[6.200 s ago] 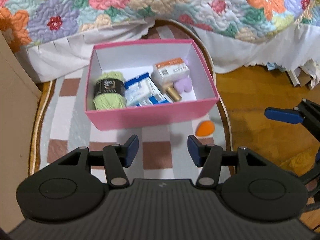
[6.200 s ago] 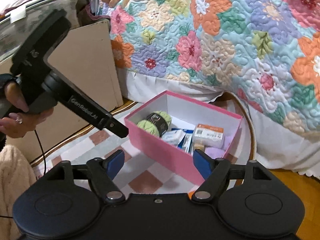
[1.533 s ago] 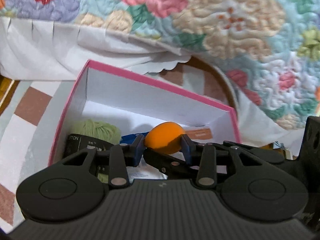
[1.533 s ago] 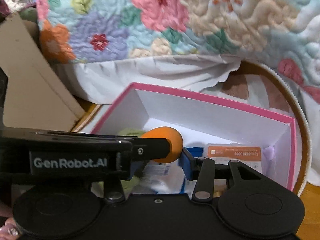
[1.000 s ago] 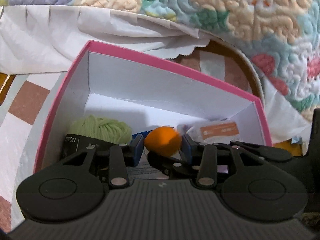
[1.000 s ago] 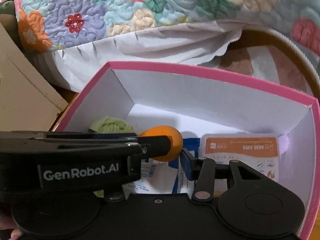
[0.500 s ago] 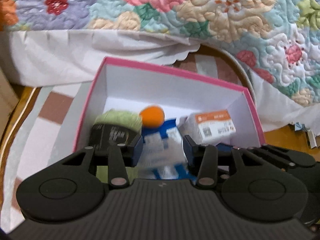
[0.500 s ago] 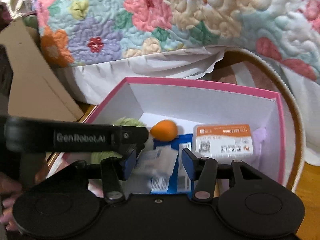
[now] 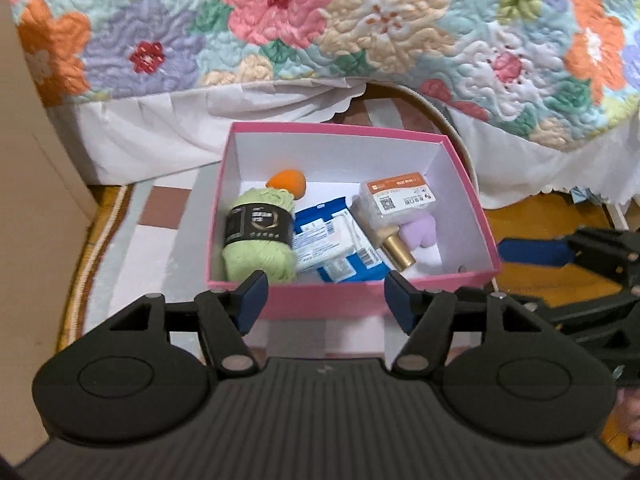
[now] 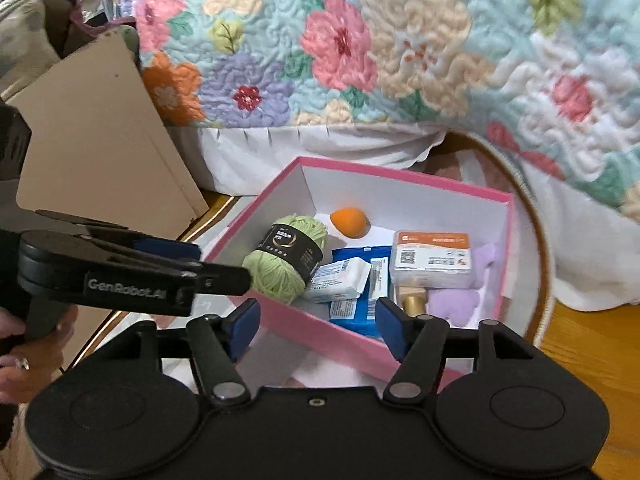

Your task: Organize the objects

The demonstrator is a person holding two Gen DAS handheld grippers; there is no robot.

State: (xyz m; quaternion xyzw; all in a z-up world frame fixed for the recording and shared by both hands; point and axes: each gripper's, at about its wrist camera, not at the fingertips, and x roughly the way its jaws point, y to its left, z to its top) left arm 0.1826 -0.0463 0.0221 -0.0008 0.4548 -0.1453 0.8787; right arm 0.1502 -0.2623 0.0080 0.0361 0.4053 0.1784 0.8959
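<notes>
Where the checked rug meets the floral quilt hanging off the bed, one pink box sits open-topped on the floor. Inside it lie one orange egg-shaped sponge at the far wall, touching the far end of one green yarn ball along the left side. One blue packet with white wrapped packs on it fills the middle. To the right are one clear case with an orange label, one gold cap and one lilac puff.

The left tongs hang over the near wall of the box. Their jaws have just been opening and now stand about half apart, with nothing between the pads and nothing touched. The right tongs hover at the near left corner of the box; they too have just been opening, stand about half apart and grip nothing. In the right wrist view the left tongs reach in from the left, short of the yarn. A cardboard panel leans at far left, and a hand shows at the left edge.
</notes>
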